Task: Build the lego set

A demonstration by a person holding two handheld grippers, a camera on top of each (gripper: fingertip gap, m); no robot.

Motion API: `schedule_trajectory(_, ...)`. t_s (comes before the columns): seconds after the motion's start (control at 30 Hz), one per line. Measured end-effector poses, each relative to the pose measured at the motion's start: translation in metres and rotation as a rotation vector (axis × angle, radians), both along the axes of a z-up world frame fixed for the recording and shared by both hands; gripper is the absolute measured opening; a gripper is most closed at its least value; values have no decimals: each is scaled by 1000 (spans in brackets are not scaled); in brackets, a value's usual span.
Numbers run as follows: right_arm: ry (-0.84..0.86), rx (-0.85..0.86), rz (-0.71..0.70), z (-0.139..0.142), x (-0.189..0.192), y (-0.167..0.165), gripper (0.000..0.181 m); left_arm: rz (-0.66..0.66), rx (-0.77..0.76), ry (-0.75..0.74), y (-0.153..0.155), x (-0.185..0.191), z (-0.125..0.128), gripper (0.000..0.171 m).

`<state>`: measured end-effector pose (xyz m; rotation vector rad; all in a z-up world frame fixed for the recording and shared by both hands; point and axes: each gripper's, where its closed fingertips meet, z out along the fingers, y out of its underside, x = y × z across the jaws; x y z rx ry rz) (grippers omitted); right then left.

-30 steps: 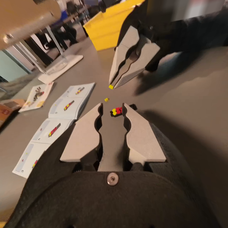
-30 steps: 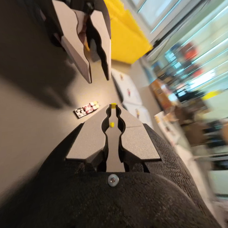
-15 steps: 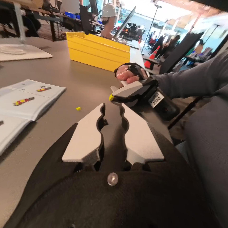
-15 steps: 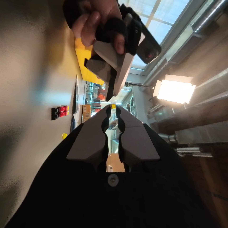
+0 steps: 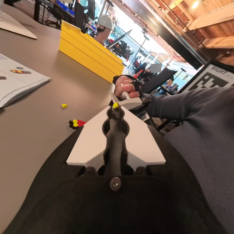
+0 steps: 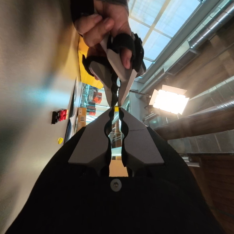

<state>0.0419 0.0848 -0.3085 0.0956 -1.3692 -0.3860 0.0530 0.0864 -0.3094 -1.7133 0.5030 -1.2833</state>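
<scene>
A small yellow piece (image 5: 115, 105) hangs in the air above the table, pinched from two sides. My right gripper (image 6: 116, 110) is shut on it; the piece (image 6: 116, 108) sits at its tips. My left gripper (image 5: 115, 109) has closed its tips onto the same piece from the opposite side and shows tip to tip in the right wrist view (image 6: 115, 105). The small black, red and yellow assembly (image 5: 77, 123) lies on the table (image 5: 38, 145) left of my left gripper, untouched; it also shows in the right wrist view (image 6: 59, 116). A loose yellow piece (image 5: 64, 105) lies farther out.
An open instruction booklet (image 5: 19, 81) lies at the left. A yellow bin (image 5: 88, 55) stands at the back of the table, a white flat base (image 5: 15, 26) at the far left. The person's hand (image 5: 125, 87) and grey sleeve (image 5: 183, 107) fill the right side. The tips of both grippers are at nearly the same place.
My left gripper has lifted off the table, swung right to meet the right gripper, and closed from open onto the yellow piece. The right gripper kept its grip on the piece.
</scene>
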Motion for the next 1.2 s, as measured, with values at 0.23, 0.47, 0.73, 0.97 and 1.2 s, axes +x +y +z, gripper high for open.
schedule_trajectory(0.23,8,14,4,2,1,-2,4,-64,-95,-92,-2,2,1,7)
schedule_trajectory(0.47,-17,-21,-14,-3,0,5,0,-28,-99,-73,3,-1,-1,0)
schedule_trajectory(0.73,25,-376,-97,1,4,50,0,45,35,53,6,-4,-1,14)
schedule_trajectory(0.97,113,-712,-94,7,10,82,0,152,811,566,-18,16,1,13)
schedule_trajectory(1.2,103,-846,-54,4,-2,81,0,92,1208,814,-41,41,-21,0)
